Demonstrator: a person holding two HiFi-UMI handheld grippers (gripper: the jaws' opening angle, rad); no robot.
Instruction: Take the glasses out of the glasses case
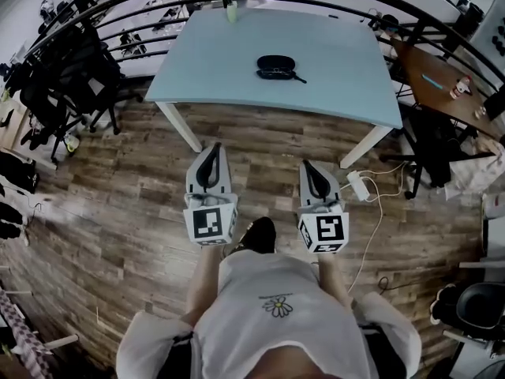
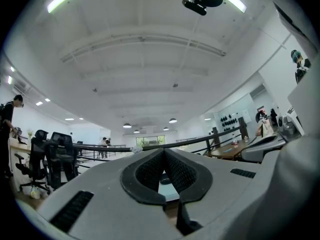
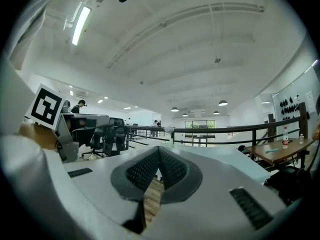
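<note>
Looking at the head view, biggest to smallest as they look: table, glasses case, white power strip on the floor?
1. table
2. glasses case and power strip: these look about alike, and the strip lies nearer the camera, so they stay unranked.

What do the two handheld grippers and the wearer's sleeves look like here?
Both the left gripper and right gripper have pale grey shells with black ribbed pads tapering to a point. Each carries a cube printed with black-and-white square markers. The person wears a white top with a small daisy print.
</note>
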